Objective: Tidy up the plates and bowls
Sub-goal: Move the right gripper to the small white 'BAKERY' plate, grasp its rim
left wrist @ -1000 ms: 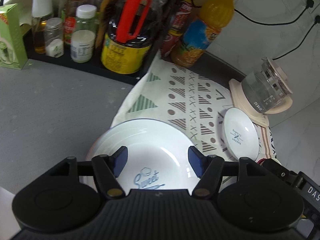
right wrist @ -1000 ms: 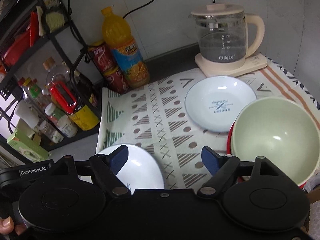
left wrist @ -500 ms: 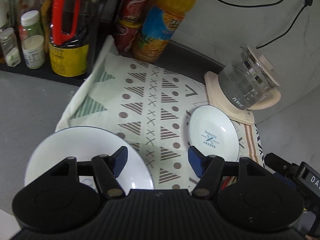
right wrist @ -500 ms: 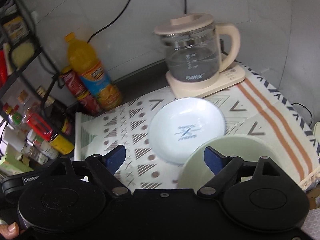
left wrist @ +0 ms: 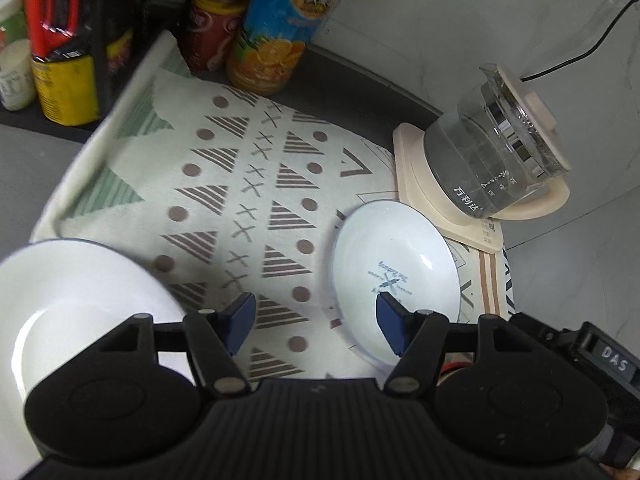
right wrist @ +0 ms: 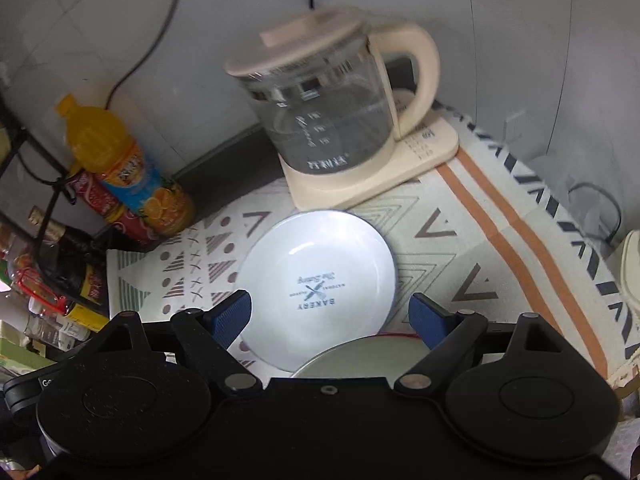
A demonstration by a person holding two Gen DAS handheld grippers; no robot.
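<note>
A small white plate with a blue "Bakery" print (left wrist: 394, 276) (right wrist: 320, 284) lies on the patterned cloth (left wrist: 240, 184) in front of the kettle. A larger white plate (left wrist: 72, 304) lies at the cloth's left edge, lower left in the left wrist view. A pale green bowl (right wrist: 360, 356) shows only its rim under the right gripper. My left gripper (left wrist: 316, 322) is open and empty above the cloth, its right finger over the small plate. My right gripper (right wrist: 330, 316) is open and empty, with the small plate between its fingers in the view.
A glass kettle on a cream base (left wrist: 492, 168) (right wrist: 332, 120) stands behind the small plate. An orange juice bottle (left wrist: 280, 32) (right wrist: 124, 168), red cans (left wrist: 212, 12) and a rack of sauce bottles (left wrist: 60, 52) stand at the back left. Power cords run along the wall.
Both grippers have moved right and forward toward the small plate and kettle. The large white plate slid to the left edge of the left wrist view. The green bowl has dropped almost out of sight.
</note>
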